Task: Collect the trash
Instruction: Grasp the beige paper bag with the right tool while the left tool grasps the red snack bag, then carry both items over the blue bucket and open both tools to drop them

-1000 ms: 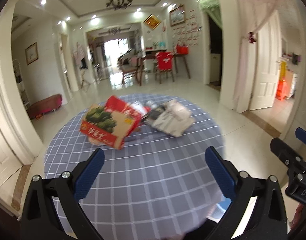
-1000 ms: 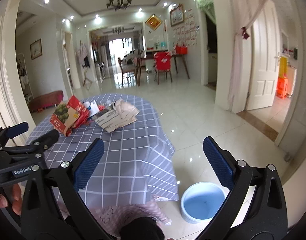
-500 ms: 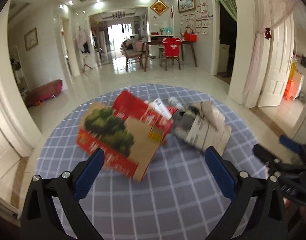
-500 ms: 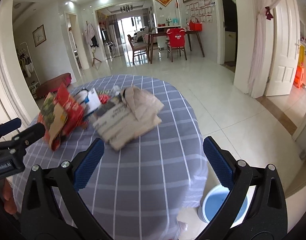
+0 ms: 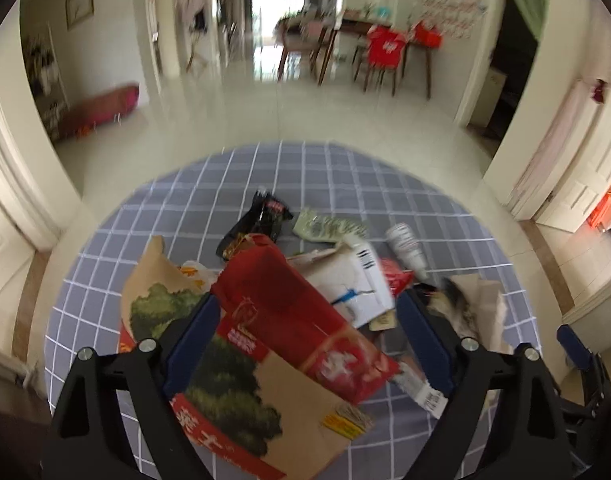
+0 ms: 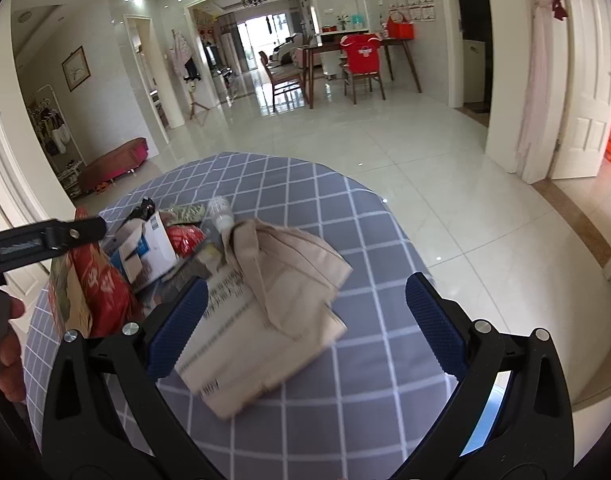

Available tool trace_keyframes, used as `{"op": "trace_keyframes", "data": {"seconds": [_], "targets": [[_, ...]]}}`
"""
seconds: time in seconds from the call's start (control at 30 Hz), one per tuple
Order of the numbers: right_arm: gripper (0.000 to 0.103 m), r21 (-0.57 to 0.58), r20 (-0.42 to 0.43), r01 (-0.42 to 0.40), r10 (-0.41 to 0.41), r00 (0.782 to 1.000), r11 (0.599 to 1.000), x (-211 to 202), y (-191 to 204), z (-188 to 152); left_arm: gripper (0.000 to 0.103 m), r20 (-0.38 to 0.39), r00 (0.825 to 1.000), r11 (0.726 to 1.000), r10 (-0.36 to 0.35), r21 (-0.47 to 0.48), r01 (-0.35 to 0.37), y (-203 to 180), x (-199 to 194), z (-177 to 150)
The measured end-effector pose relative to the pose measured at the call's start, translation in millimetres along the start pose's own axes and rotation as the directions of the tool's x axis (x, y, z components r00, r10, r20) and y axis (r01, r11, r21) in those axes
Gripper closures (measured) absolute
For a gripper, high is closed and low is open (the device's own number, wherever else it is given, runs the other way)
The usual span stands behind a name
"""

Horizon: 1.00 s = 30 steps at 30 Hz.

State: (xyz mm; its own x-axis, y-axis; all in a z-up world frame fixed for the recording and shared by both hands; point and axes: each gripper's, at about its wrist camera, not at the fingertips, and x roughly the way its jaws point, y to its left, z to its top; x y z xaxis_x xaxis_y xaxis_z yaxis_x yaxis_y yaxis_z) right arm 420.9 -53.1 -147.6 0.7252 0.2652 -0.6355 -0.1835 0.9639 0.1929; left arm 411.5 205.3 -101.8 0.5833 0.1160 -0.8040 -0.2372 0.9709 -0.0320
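Trash is piled on a round table with a grey checked cloth [image 5: 289,176]. A flattened red and brown carton [image 5: 281,344] lies between the fingers of my open left gripper [image 5: 309,332], close under it. Beside it lie a white box [image 5: 349,280], a black wrapper [image 5: 261,220], a green packet [image 5: 325,226] and a crushed cup [image 5: 405,244]. My open right gripper [image 6: 305,320] hovers over a crumpled beige paper bag [image 6: 277,300]. The carton also shows in the right wrist view [image 6: 93,288], below the left gripper's finger [image 6: 45,240].
A blue bucket [image 6: 485,416] stands on the floor by the table's right side, mostly hidden behind my right gripper. Tiled floor surrounds the table [image 6: 297,184]. A dining table with chairs [image 6: 345,60] stands far back. A white door [image 6: 585,92] is at the right.
Both grippers have moved forward and down over the table toward the pile. The carton now sits between the left fingers, and the paper bag sits between the right fingers.
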Motion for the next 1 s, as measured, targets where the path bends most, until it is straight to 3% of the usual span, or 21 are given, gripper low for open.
{"op": "trace_keyframes", "data": {"seconds": [0.07, 0.17, 0.3, 0.37, 0.43, 0.6, 0.67, 0.77, 1.0], "targets": [[0.006, -0.01, -0.015, -0.017, 0.017, 1.0, 1.0, 9, 2, 5, 0.023, -0.019, 1.0, 1.0, 0.022, -0.002, -0.022, 3, 9, 5], [0.006, -0.027, -0.036, -0.039, 0.038, 0.999, 0.999, 21, 8, 9, 0.039, -0.041, 0.996, 0.997, 0.079, 0.016, -0.079, 8, 18, 5], [0.006, -0.046, -0.05, -0.056, 0.054, 0.997, 0.997, 34, 13, 14, 0.048, -0.037, 0.998, 0.998, 0.058, 0.008, -0.058, 17, 16, 5], [0.006, -0.056, -0.062, -0.062, 0.058, 0.996, 0.997, 39, 16, 15, 0.06, -0.038, 0.998, 0.999, 0.043, 0.012, -0.043, 19, 14, 3], [0.008, -0.07, -0.066, -0.073, 0.069, 0.995, 0.995, 43, 18, 15, 0.086, -0.04, 0.996, 0.997, 0.075, 0.024, -0.075, 20, 12, -2], [0.038, -0.092, -0.115, -0.08, 0.07, 0.991, 0.993, 58, 22, 14, 0.089, -0.038, 0.999, 0.999, 0.028, -0.014, -0.029, 36, 10, -11], [0.068, -0.096, -0.127, -0.086, 0.074, 0.989, 0.992, 58, 23, 12, 0.09, -0.024, 1.0, 1.0, 0.014, -0.016, -0.014, 39, 6, -16], [0.087, -0.118, -0.133, -0.097, 0.081, 0.988, 0.988, 58, 27, 10, 0.091, 0.001, 1.0, 1.0, -0.012, -0.017, 0.012, 43, -3, -20], [0.094, -0.116, -0.049, -0.124, 0.119, 0.992, 0.985, 24, 29, 12, 0.092, 0.117, 0.986, 0.992, -0.116, -0.027, 0.12, 49, -43, -24]]}}
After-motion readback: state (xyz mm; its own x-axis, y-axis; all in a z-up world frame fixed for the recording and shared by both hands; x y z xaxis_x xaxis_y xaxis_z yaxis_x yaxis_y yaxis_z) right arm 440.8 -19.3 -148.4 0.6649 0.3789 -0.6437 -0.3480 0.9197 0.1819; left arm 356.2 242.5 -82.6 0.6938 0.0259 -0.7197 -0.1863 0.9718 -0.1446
